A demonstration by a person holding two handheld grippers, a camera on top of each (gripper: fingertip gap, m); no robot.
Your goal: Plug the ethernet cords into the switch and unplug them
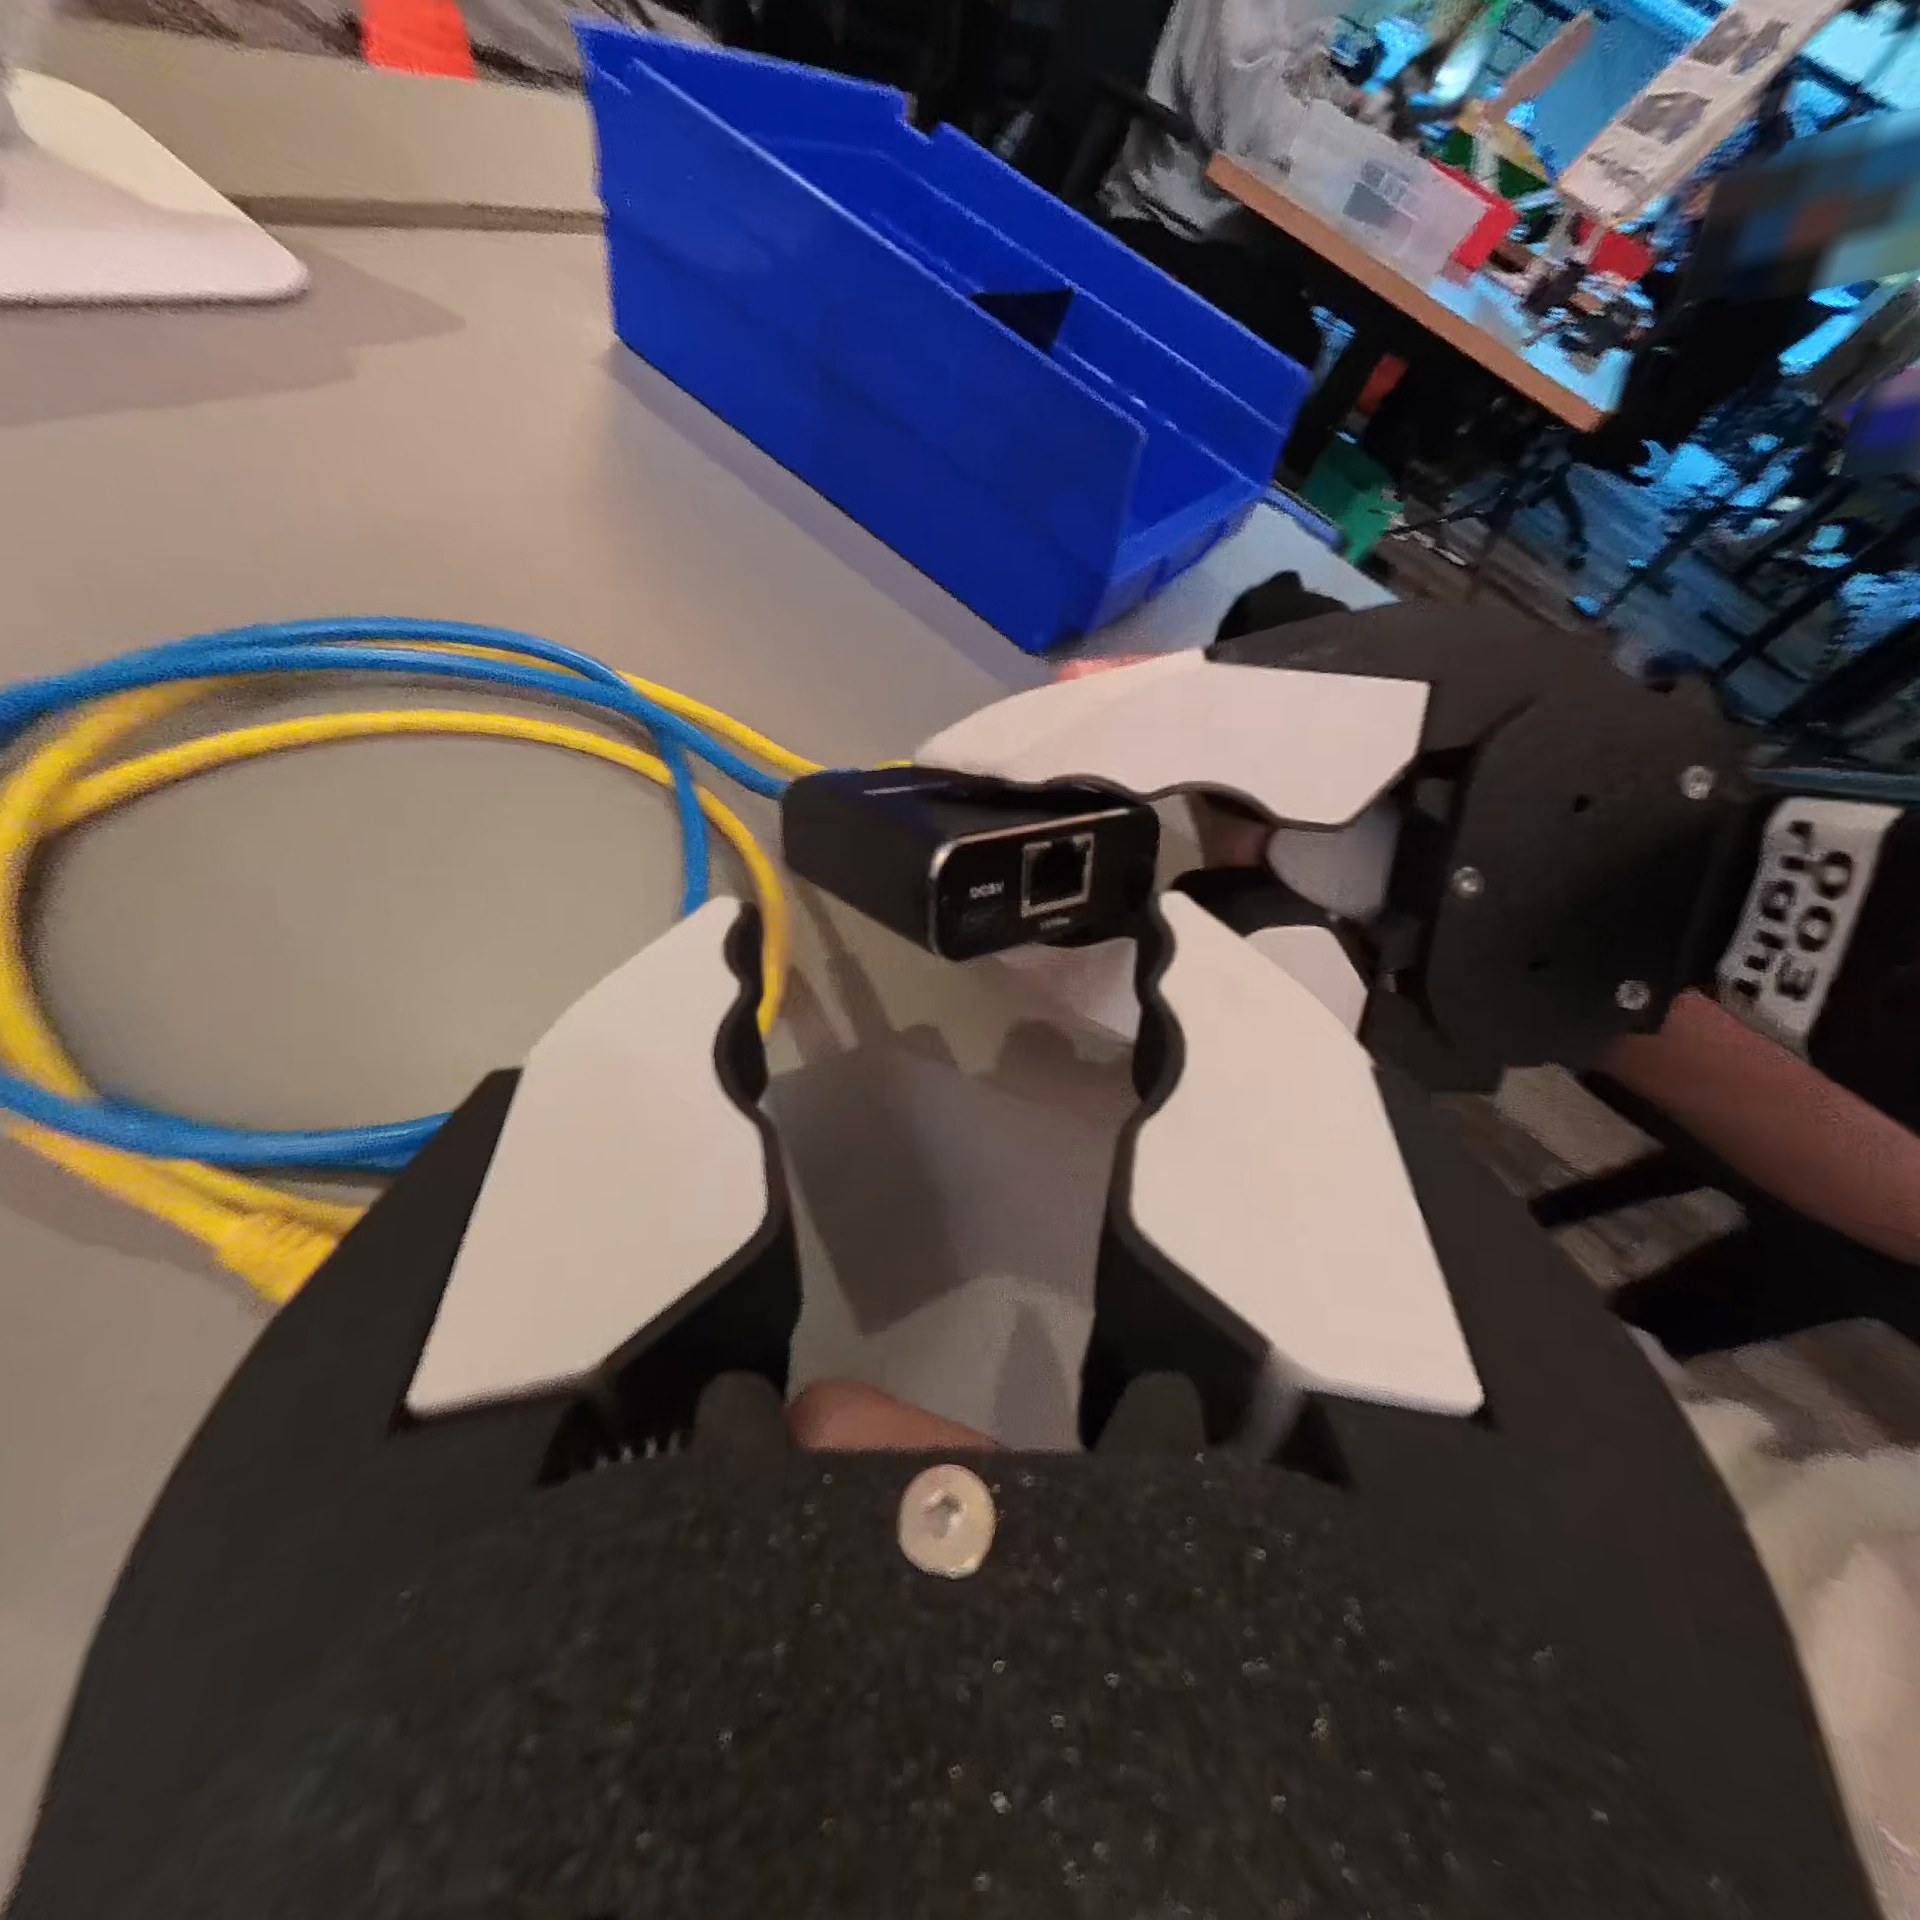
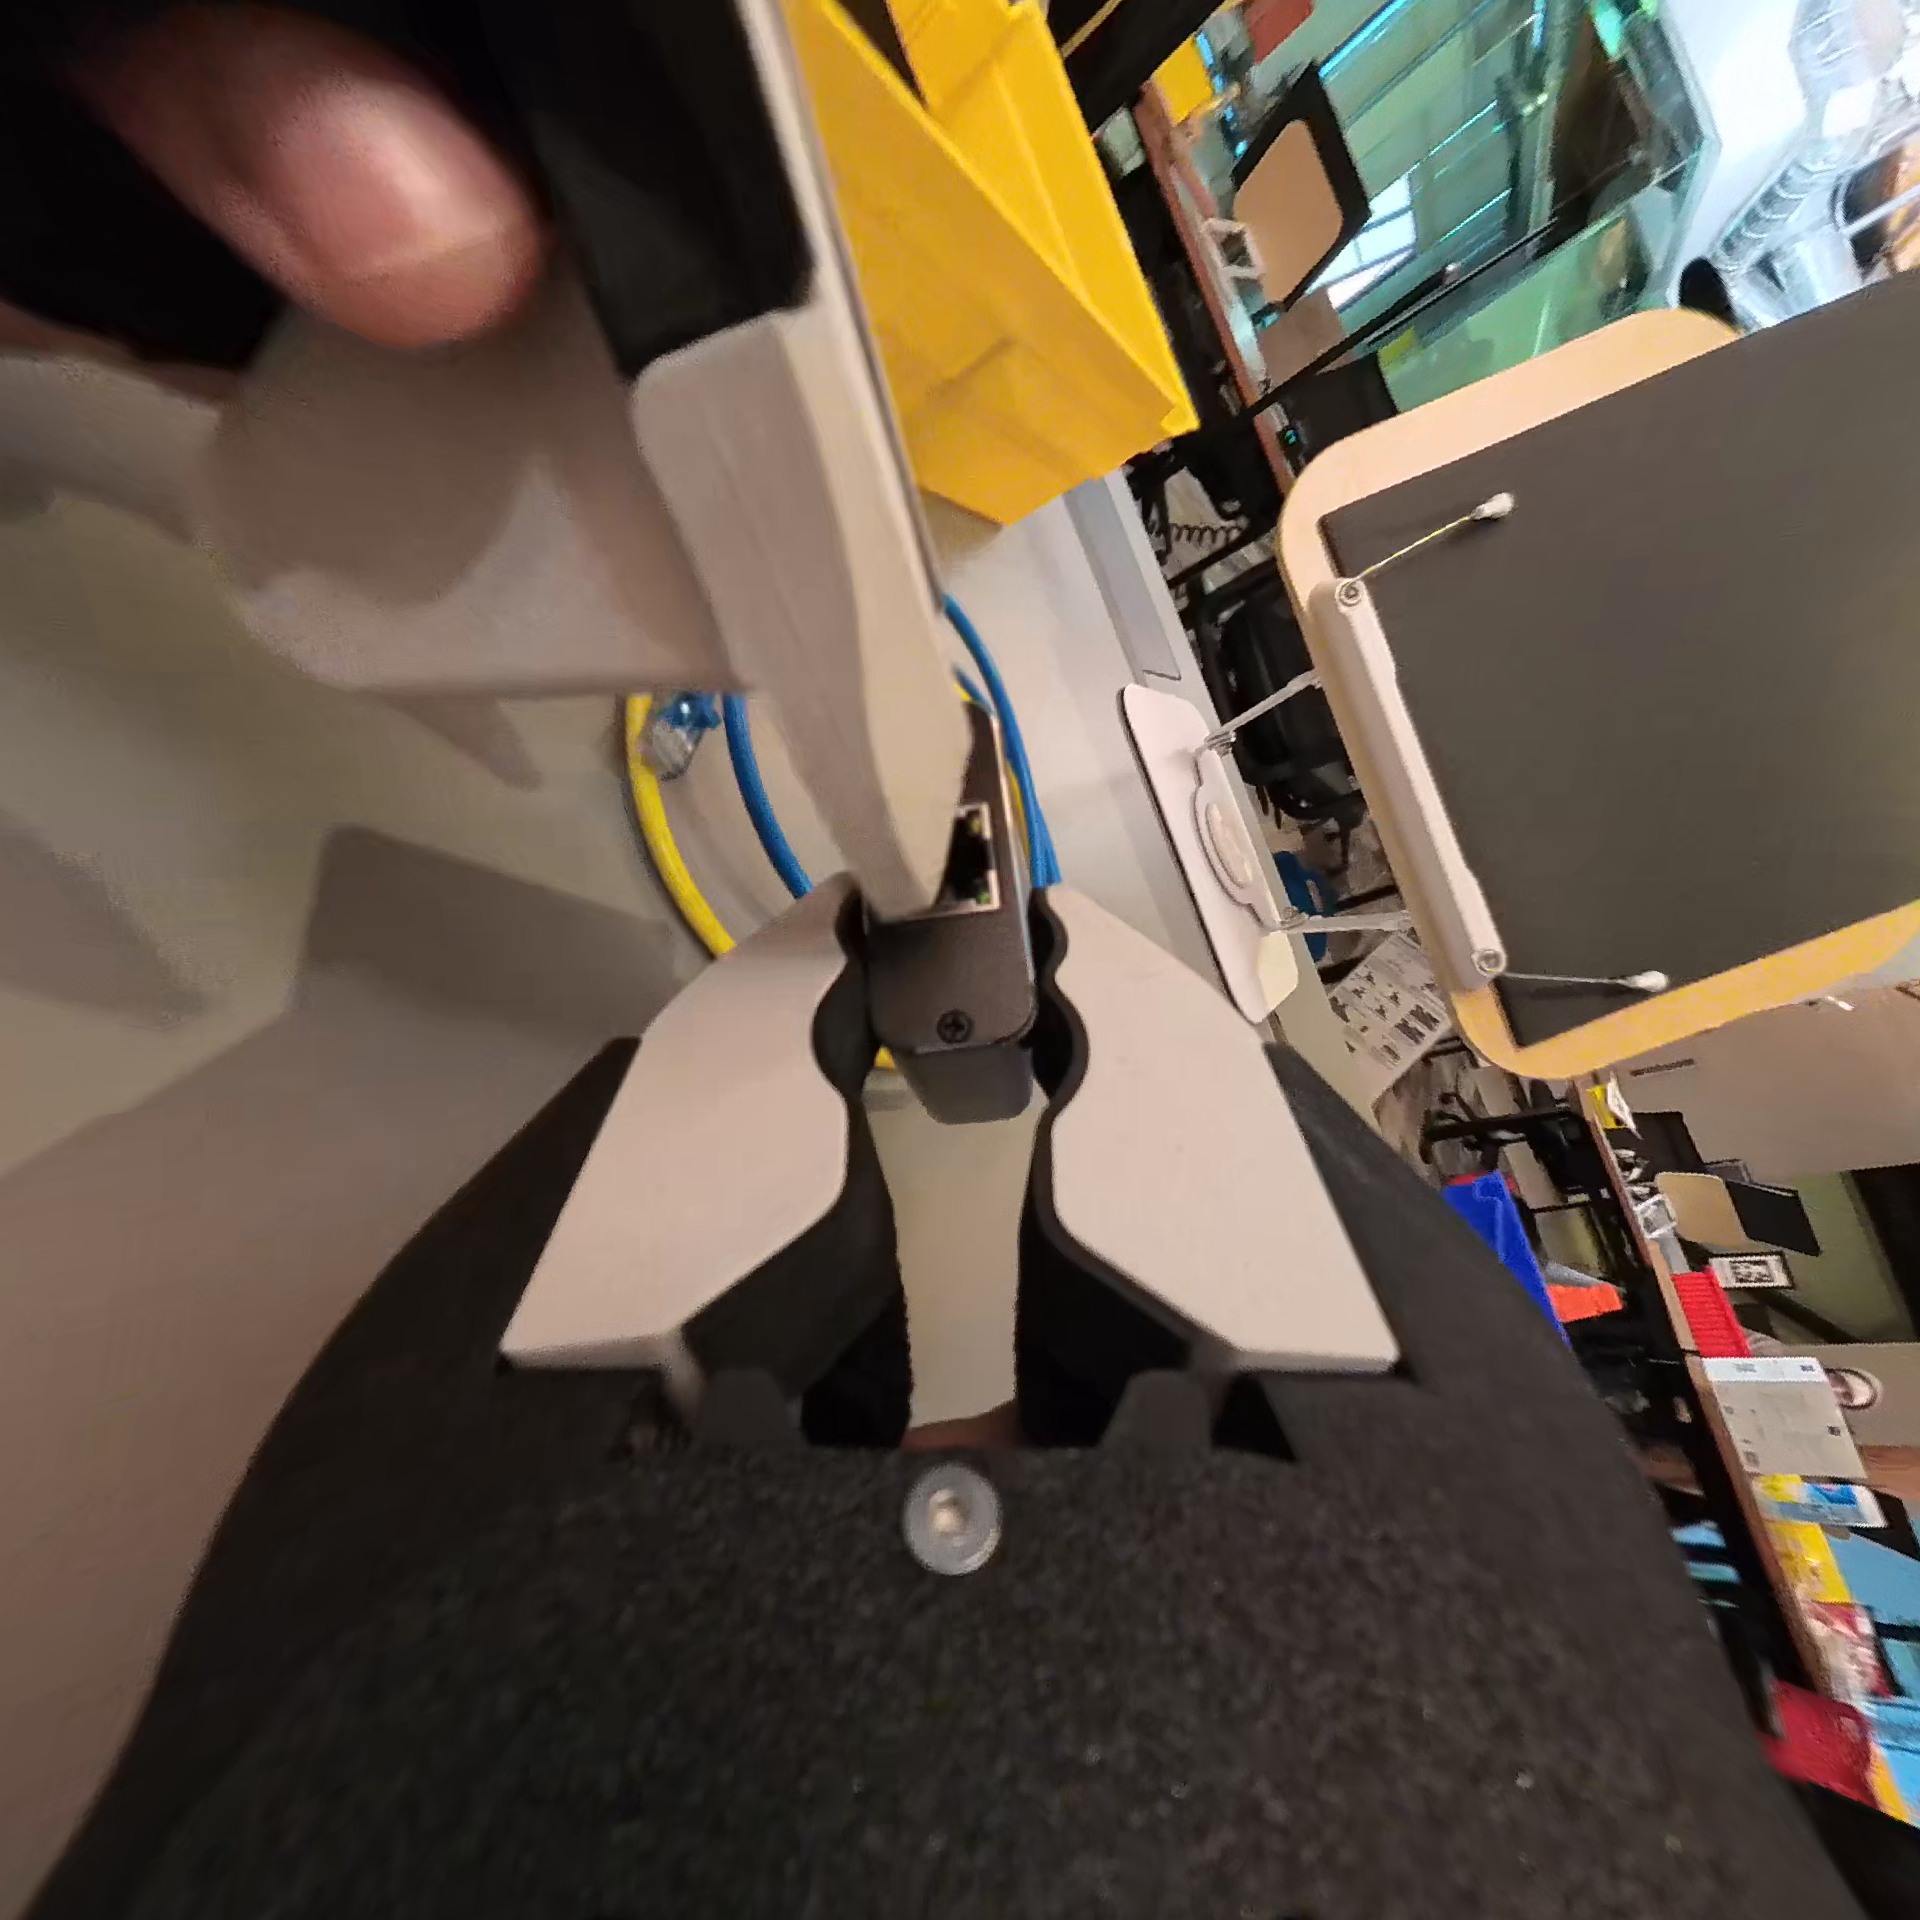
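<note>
Your right tool [image 2: 951,997] pinches the black switch [image 1: 966,868]; your left tool [image 1: 951,971] is spread, holding nothing, just beside it.

Left tool [image 1: 951,925]: black grainy-textured base plate, one silver hex screw centred near the finger roots. Two pale grey fingers [image 1: 613,1132] with black wavy inner pads.

Right tool [image 2: 945,935]: same build, black speckled body, silver screw, light grey fingers [image 2: 727,1122], black scalloped grip liners. From the left wrist view its housing is black with several small silver screws and a white label with black print on the side.
</note>
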